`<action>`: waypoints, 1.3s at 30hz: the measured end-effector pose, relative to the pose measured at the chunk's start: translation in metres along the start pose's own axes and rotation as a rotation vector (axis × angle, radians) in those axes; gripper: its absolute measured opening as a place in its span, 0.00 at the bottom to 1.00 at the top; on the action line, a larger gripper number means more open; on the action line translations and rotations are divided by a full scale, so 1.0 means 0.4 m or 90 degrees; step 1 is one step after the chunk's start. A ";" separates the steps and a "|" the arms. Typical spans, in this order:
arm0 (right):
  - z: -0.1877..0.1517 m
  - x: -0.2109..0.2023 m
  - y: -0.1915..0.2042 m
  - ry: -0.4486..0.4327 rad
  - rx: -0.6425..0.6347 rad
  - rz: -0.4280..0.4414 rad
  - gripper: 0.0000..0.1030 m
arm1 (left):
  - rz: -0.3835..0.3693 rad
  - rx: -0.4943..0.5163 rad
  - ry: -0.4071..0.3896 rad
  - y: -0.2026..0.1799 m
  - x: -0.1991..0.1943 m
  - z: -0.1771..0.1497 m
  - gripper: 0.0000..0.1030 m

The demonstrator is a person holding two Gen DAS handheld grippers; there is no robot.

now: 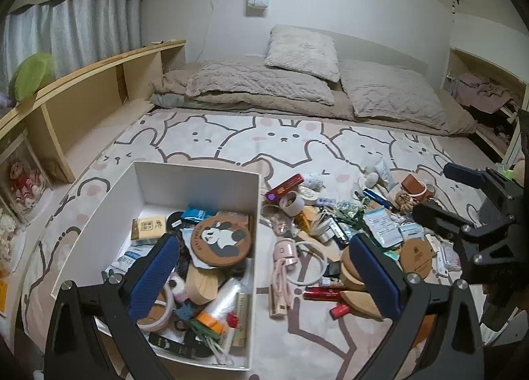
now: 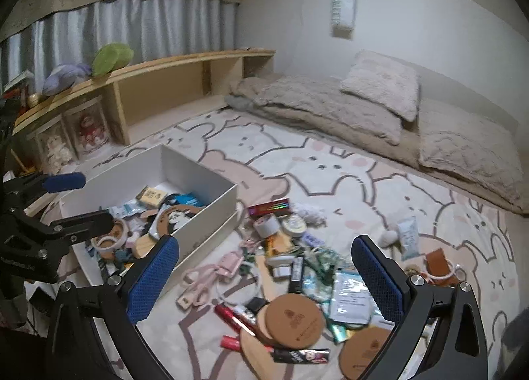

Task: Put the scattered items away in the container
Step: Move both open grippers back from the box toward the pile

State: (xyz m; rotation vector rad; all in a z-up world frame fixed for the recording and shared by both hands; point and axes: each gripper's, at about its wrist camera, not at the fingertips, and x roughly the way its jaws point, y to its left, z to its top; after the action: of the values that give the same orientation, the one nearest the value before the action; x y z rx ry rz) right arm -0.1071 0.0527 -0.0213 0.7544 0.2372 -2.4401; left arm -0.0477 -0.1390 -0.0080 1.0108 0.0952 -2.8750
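Note:
A white box [image 1: 198, 178] stands on the rug and holds several items, among them a panda coaster [image 1: 221, 237]. It also shows in the right wrist view [image 2: 201, 171]. Scattered items lie to its right: a pink fan with cable [image 1: 283, 256], a red tube [image 1: 322, 294], round cork coasters [image 2: 294, 320], a tape roll [image 2: 267, 226]. My left gripper [image 1: 264, 271] is open and empty, above the box's right wall. My right gripper [image 2: 264, 274] is open and empty, above the scattered pile; it also shows in the left wrist view [image 1: 446, 195].
The bunny-print rug [image 1: 281, 142] covers the floor. Bedding and pillows [image 1: 297, 86] lie along the far wall. A low wooden shelf [image 1: 92, 82] runs along the left, with plush toys [image 2: 99, 62] on top.

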 end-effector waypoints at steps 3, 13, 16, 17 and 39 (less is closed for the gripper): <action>-0.001 -0.015 -0.026 -0.006 0.018 -0.008 1.00 | -0.003 0.006 -0.007 -0.018 -0.009 0.004 1.00; -0.023 -0.053 -0.055 -0.018 0.019 -0.035 1.00 | 0.001 0.000 -0.011 -0.037 -0.007 0.017 1.00; -0.023 -0.066 -0.059 -0.025 0.023 -0.035 1.00 | -0.005 -0.006 -0.013 -0.044 -0.007 0.022 1.00; -0.023 -0.070 -0.061 -0.027 0.025 -0.034 1.00 | -0.006 -0.006 -0.014 -0.048 -0.008 0.023 1.00; -0.086 -0.118 -0.169 -0.012 0.055 -0.083 1.00 | -0.008 0.030 -0.009 -0.112 0.017 0.021 1.00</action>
State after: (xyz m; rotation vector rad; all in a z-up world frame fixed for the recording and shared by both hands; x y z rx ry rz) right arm -0.0973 0.1414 -0.0230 0.7748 0.1800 -2.5934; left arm -0.0630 -0.0955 -0.0043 1.0006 0.0332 -2.9079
